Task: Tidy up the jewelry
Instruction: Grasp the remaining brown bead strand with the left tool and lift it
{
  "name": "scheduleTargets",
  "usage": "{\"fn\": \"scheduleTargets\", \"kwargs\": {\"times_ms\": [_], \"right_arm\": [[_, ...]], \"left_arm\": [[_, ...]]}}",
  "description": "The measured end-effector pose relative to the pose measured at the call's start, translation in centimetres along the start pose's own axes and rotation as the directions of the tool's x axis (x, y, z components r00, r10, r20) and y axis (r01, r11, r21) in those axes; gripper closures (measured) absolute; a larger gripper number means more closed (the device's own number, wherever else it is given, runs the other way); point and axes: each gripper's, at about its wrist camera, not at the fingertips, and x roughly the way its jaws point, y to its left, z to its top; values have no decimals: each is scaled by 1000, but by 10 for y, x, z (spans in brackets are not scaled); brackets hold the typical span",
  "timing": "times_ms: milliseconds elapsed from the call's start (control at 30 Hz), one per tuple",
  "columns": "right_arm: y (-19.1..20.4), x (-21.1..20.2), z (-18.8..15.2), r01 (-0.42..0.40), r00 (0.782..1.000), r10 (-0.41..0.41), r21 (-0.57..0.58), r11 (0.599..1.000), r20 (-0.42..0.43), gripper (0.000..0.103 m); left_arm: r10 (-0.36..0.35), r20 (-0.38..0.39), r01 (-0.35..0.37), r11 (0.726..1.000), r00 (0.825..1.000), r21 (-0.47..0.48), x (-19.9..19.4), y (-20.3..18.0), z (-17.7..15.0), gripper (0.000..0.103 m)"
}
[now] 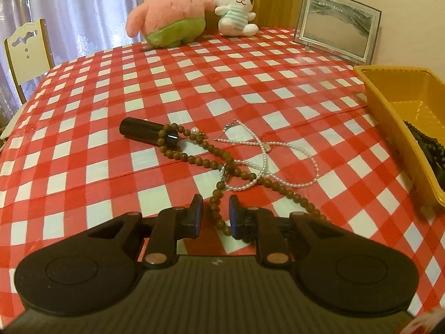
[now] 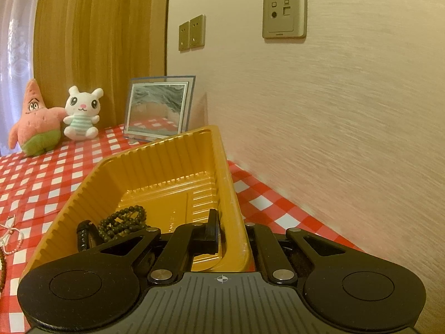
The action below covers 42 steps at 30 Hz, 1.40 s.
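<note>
A brown wooden bead necklace (image 1: 211, 164) lies tangled with a white pearl necklace (image 1: 278, 150) on the red checked tablecloth, one loop around a black cylinder (image 1: 144, 132). My left gripper (image 1: 216, 208) hangs low over the near end, its jaws slightly apart with the brown strand between them and the pads clear of the beads. The yellow plastic tray (image 1: 389, 94) stands to the right. In the right wrist view, my right gripper (image 2: 232, 231) is shut on the tray's (image 2: 155, 172) right wall, one finger inside. A dark bead string (image 2: 122, 222) and a black bracelet (image 2: 84, 236) lie in the tray.
A pink star plush (image 1: 169, 14), a white bunny plush (image 1: 236, 8) and a glass picture frame (image 1: 336, 22) stand along the table's far edge. A white chair (image 1: 27, 47) is at the far left. The wall (image 2: 333, 111) runs close along the tray's right side.
</note>
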Motion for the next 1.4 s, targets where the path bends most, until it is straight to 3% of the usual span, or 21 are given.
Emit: {"fn": "scheduleTargets", "kwargs": {"times_ms": [100,167,300,567,800,933,1000,1067,1300,1400], "right_arm": [[0,-1,0,0,1000,0,-1,1000,-2,97],[0,0,-1,0,1000,0,0,1000,-3,97],[1,-2,-2,0,1000,0,0,1000,-6,97],[1,-1,-1,-3,1000,3,-1,1000,-6,97],[2,-2,-1,-4,1000,4,-2,1000,-6,98],[3,-2,-2,-3,1000,3,-3,1000,-8,98],[4,-3,-2,-4,1000,4,-4,1000,-8,98],[4,-3,-3,-4,1000,4,-5,1000,-9,98],[4,-3,-4,-4,1000,4,-5,1000,-14,98],[5,-3,-4,-6,1000,6,-6,1000,-15,98]], "left_arm": [[-3,1,3,1000,1000,-3,4,0,1,86],[-3,2,3,1000,1000,0,4,1,1,97],[1,17,-1,1000,1000,-20,-4,4,-2,97],[28,112,-15,993,993,-114,-72,28,-23,97],[108,35,-99,976,994,-194,-100,60,-58,97],[87,-17,-89,973,996,-213,-95,65,-68,97],[86,-18,-88,975,996,-204,-91,65,-69,94],[94,-15,-95,980,995,-175,-87,61,-66,85],[132,-39,-135,985,991,-111,-70,59,-63,85],[126,-28,-128,987,992,-101,-65,62,-64,91]]}}
